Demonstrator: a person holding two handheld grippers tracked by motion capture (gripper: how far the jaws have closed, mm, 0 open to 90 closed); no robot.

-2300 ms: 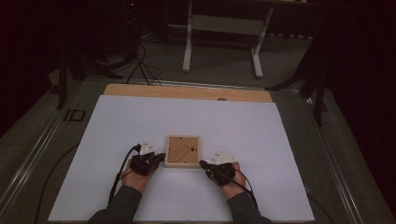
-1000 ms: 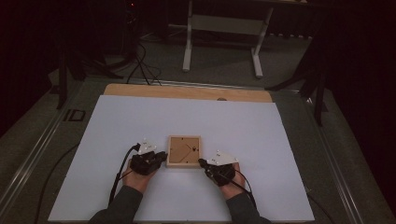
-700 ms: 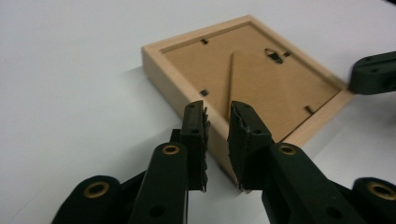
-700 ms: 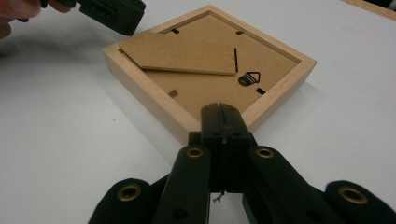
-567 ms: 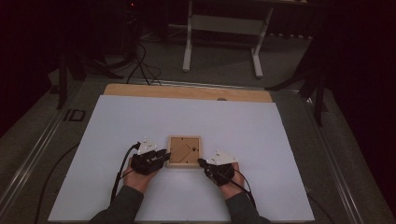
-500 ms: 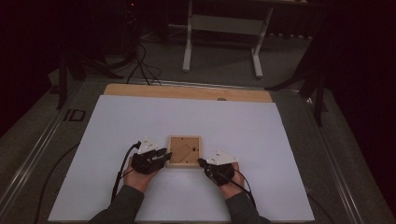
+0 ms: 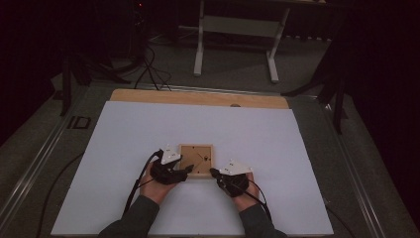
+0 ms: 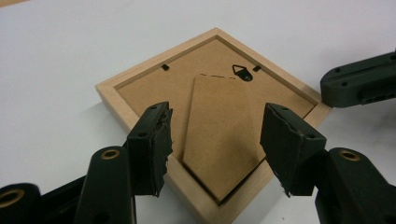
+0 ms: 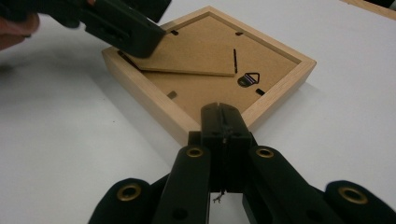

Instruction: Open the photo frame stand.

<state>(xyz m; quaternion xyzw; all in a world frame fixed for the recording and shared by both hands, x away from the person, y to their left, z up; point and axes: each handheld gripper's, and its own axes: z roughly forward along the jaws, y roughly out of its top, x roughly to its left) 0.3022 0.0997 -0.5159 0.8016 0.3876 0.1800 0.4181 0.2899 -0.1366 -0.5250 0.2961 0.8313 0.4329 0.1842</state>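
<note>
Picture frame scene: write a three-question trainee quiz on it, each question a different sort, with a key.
1. True or false: the picture frame lies face down on the white table cover.
2. The left gripper has its jaws: A) pressed on the easel stand, B) open with the stand between them, C) shut beside the frame.
3. Fill in: the right gripper, jaws shut, points at a ____ of the frame.

Key: 1 true; 2 B, the jaws have just been opening; 3 corner.

You see a dim, dark-edged high view; both gripper views are bright, evenly lit, with soft shadows and blurred foregrounds.
</note>
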